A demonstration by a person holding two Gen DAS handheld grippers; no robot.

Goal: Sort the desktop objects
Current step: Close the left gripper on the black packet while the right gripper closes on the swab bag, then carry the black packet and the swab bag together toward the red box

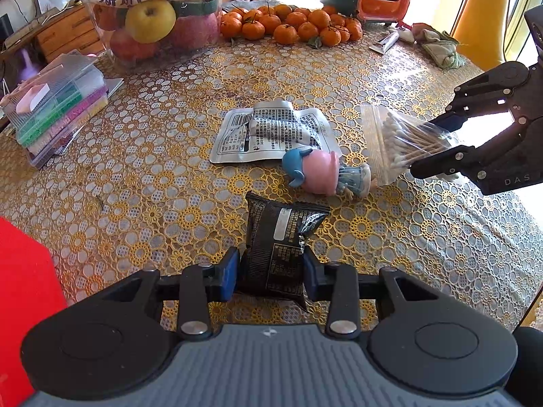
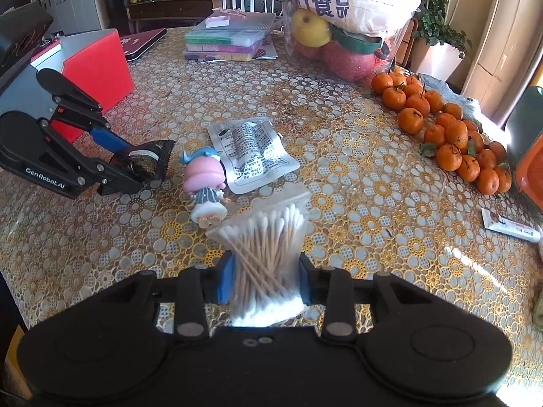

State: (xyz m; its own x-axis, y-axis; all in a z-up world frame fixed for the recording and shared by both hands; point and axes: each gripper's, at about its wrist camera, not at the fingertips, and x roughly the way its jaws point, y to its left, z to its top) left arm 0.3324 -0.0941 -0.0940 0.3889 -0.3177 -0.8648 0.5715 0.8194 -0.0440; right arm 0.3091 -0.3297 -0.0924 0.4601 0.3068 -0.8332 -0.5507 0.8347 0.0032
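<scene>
- Between the blue pads of my left tool [image 1: 269, 268] sits a black snack packet [image 1: 276, 254]; the jaws are closed against its two sides and it is held above the worktop [image 1: 135, 156]
- My right tool [image 2: 266, 283] is clamped on a clear bag of cotton swabs [image 2: 268, 257]; the bag stands upright between the fingers, white tips at top and bottom
- On the patterned worktop between the two tools lies a small doll [image 2: 205, 183] with a pink head and a blue hat, tipped on its side; just beyond it, touching or nearly so, is a flat silver pouch [image 2: 251, 152]
- Further back: a heap of mandarins [image 1: 288, 25]; a clear bag of apples [image 1: 159, 30]; a stack of plastic boxes [image 1: 57, 101]
- At my left is a red box [image 2: 98, 68]; a small tube [image 2: 510, 225] lies at my right
</scene>
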